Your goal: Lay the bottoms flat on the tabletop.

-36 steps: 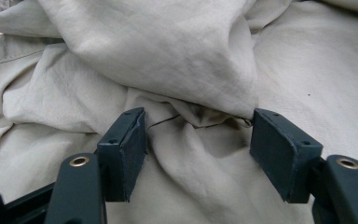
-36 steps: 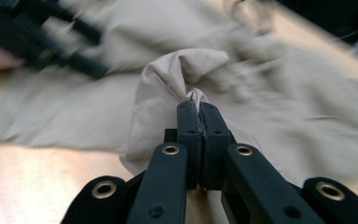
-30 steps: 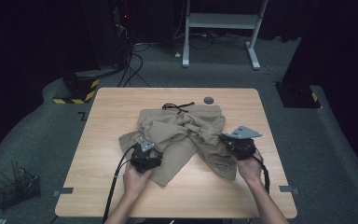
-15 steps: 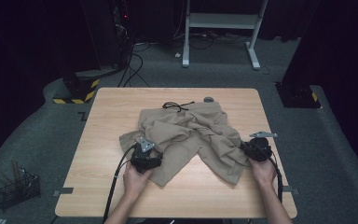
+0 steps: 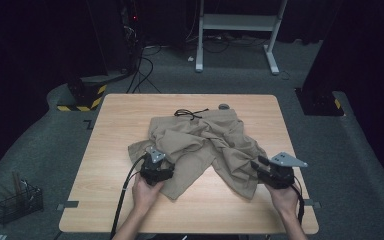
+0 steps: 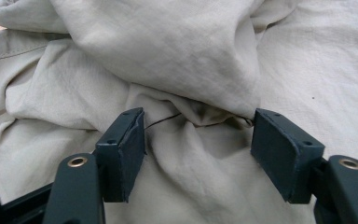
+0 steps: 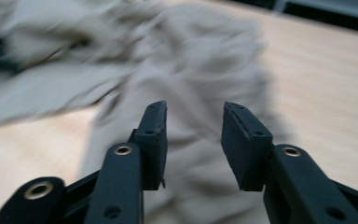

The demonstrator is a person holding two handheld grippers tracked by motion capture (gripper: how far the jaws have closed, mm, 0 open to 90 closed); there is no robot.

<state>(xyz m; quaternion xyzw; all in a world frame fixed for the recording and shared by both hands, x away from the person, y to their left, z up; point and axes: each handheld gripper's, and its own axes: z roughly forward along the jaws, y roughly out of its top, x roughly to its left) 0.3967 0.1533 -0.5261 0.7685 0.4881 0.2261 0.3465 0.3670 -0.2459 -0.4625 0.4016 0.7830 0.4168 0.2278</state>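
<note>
At the left gripper (image 5: 157, 166), no shift from a second ago: parked low on the near left leg of the khaki shorts (image 5: 200, 140), jaws spread wide and closed on nothing. At the right gripper (image 5: 263, 166), a clear change: drawn off the right leg, where it sat a second ago, out past the hem toward the counter's right edge and nearer the person, jaws parted to a middling gap with nothing between them. Probably a release and a repositioning, then, not a pull; likely next, a fresh bite on the right hem to spread or fold the garment. From the high view: the whole layout, with shorts crumpled mid-counter (image 5: 120, 130), waistband away from the person, black drawstring (image 5: 190, 113) trailing at the far edge and legs splayed toward both hands. From the left gripper view: the close detail, with a thick fold of cloth (image 6: 182, 56) bunched just ahead of the left gripper (image 6: 198, 140) and a dark thread across the crease. From the right gripper view: motion blur over the cloth (image 7: 205, 60) ahead of the right gripper (image 7: 193, 135), bare wood on either side.
</note>
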